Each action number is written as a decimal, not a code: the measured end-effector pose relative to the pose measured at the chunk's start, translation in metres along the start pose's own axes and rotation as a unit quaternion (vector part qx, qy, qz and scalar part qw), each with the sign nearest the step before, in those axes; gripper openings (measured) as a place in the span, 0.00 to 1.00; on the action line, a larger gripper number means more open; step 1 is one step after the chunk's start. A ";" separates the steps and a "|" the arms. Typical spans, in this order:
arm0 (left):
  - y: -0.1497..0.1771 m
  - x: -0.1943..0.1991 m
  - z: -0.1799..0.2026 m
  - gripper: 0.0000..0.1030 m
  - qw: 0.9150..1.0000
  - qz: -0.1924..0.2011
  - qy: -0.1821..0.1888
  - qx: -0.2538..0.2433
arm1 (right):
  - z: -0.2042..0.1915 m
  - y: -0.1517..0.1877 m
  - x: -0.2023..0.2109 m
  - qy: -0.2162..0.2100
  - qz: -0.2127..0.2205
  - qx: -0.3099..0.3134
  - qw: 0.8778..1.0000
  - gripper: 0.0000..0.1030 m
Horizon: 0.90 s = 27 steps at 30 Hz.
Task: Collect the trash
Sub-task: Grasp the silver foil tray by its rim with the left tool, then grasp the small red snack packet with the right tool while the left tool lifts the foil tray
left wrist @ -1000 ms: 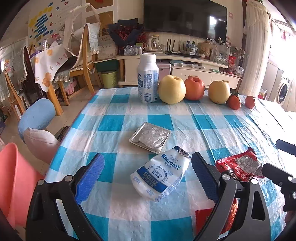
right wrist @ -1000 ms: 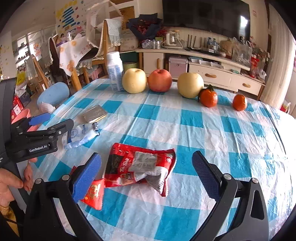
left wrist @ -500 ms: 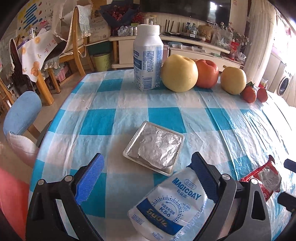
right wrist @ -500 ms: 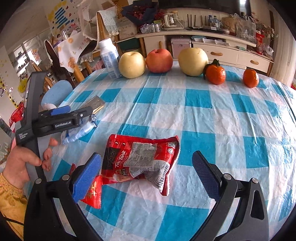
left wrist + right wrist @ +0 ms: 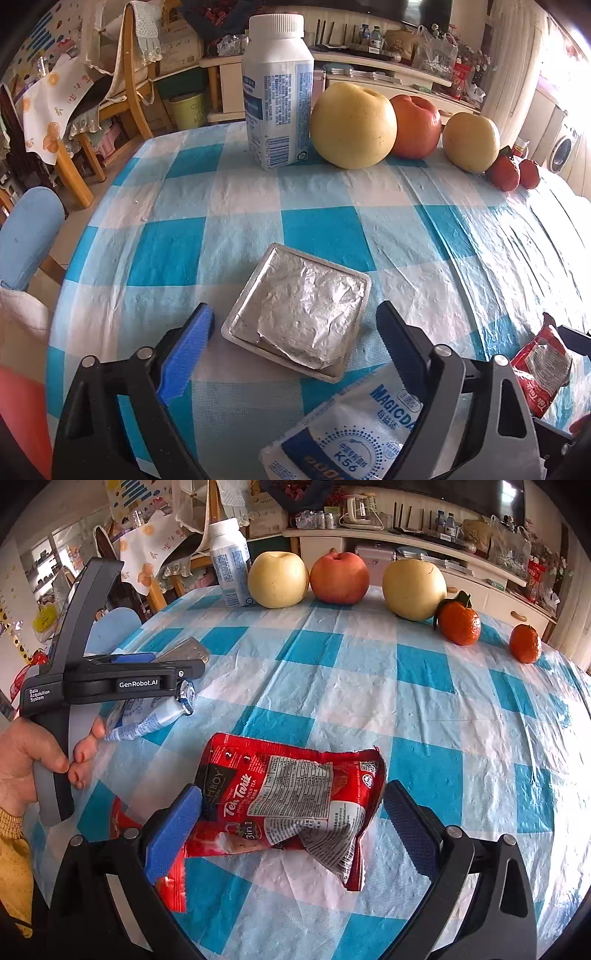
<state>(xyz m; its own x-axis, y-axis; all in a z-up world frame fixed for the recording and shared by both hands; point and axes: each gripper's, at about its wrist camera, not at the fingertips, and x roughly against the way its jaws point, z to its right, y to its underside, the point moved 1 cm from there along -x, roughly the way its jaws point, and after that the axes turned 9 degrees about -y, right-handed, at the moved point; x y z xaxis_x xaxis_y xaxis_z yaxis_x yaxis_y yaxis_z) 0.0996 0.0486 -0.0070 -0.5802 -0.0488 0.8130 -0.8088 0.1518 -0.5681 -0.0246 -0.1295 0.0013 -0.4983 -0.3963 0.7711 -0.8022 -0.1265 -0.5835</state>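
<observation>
Both grippers stand with jaws apart and nothing clamped: the left gripper (image 5: 295, 332), whose jaws have just been closing, straddles a foil tray (image 5: 299, 314) on the checked tablecloth (image 5: 332, 229), a white milk pouch (image 5: 343, 435) just below it. The right gripper (image 5: 291, 834) brackets a crumpled red tea packet (image 5: 291, 794), with a smaller red wrapper (image 5: 170, 882) under its left pad; a bottle (image 5: 277, 92) and fruit (image 5: 352, 125) line the far edge.

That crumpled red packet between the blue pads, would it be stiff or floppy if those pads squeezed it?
Probably floppy: the red packet lies creased and twisted, one torn end open, so it would likely buckle between the right gripper's open pads. It looks flat and empty, so probably very light. Its glossy film might be a little slippery.
</observation>
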 end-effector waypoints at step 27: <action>0.042 0.047 0.065 0.66 0.995 0.022 0.065 -0.079 | 0.026 0.002 0.004 0.004 -0.022 -0.018 1.000 0.96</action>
<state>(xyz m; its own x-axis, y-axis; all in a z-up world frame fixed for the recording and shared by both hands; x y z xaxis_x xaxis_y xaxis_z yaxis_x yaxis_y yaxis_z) 0.0326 -0.0118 -0.0009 -0.5884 0.0878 0.8038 -0.7525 0.3043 -0.5841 -0.0194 -0.1548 -0.0031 -0.4647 -0.3831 0.7983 -0.8350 -0.1104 -0.5391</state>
